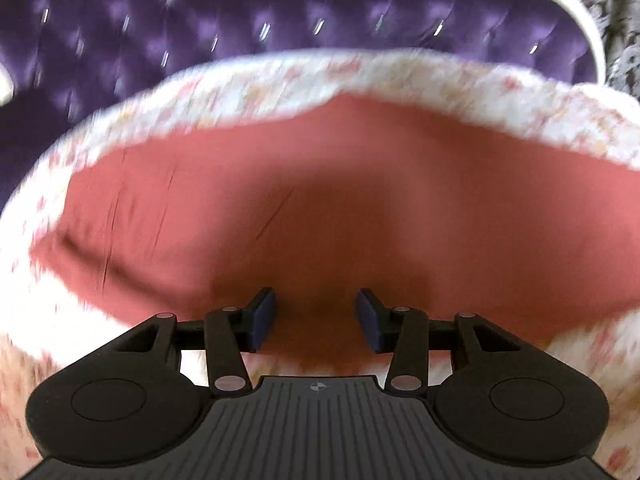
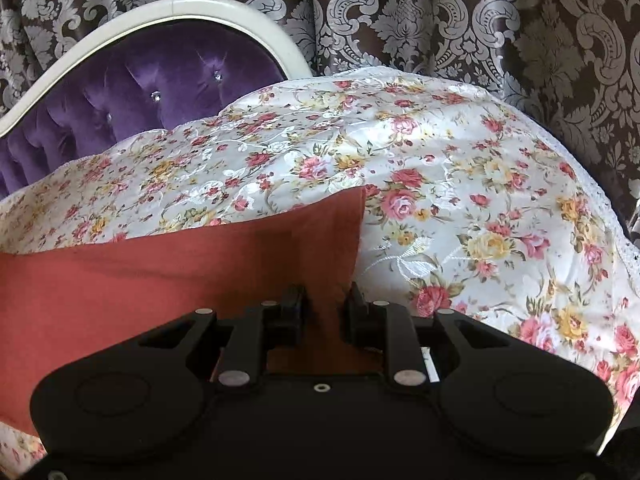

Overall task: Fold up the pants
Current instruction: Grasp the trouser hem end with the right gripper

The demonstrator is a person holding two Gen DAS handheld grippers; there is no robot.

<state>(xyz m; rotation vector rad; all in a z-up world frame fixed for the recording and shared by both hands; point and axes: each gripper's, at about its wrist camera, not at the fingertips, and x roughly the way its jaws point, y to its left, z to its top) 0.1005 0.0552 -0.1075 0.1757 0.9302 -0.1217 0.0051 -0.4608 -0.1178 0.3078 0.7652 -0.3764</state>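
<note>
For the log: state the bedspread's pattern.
Bedspread: white with pink and yellow roses; clearest in right wrist view.

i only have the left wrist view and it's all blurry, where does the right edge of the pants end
Observer: In the right wrist view the pants end in a straight edge with a corner, and the floral bedspread lies bare to the right of it.
Operator: is the right gripper on the cloth
Observer: The right gripper sits over the cloth near that corner, its jaws apart with the fabric between them; the pads do not seem to press it.
Operator: anything behind the bed on that side
Observer: A dark curtain with a silver damask pattern hangs behind the purple headboard.
</note>
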